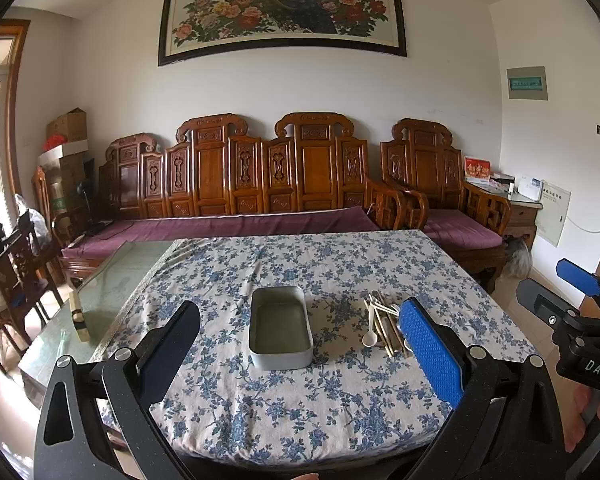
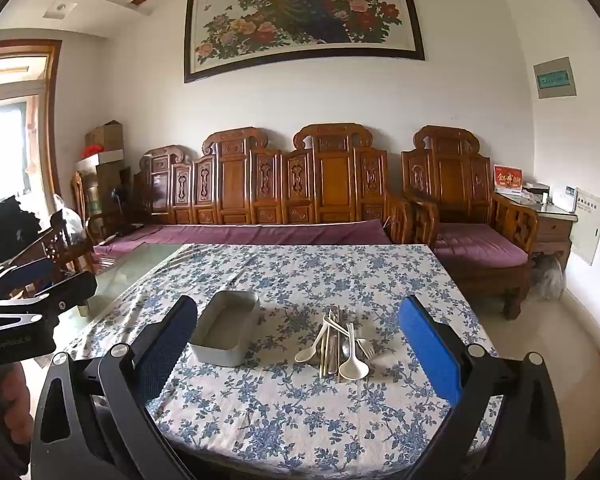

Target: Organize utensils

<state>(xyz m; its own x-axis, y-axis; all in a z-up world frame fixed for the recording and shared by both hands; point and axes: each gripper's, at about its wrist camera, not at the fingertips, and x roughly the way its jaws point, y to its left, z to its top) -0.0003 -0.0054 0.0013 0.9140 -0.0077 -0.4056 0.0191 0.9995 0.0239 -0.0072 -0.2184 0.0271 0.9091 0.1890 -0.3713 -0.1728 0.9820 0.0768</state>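
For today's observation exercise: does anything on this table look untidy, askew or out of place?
Yes. The utensils lie in a loose crossed heap on the tablecloth, white spoons over chopsticks and metal cutlery, beside the empty metal tin rather than in it. Nothing looks spilled or damaged.

Floral blue-and-white tablecloth (image 2: 300,408) covering most of a glass-topped table (image 1: 112,280) (bare glass shows at the left). Behind it, a carved wooden sofa (image 2: 280,184) with purple cushion (image 2: 260,234) and a matching armchair (image 2: 460,184). Above hangs a framed peacock painting (image 2: 300,12). Cardboard boxes (image 1: 68,128) stand stacked in the left corner.
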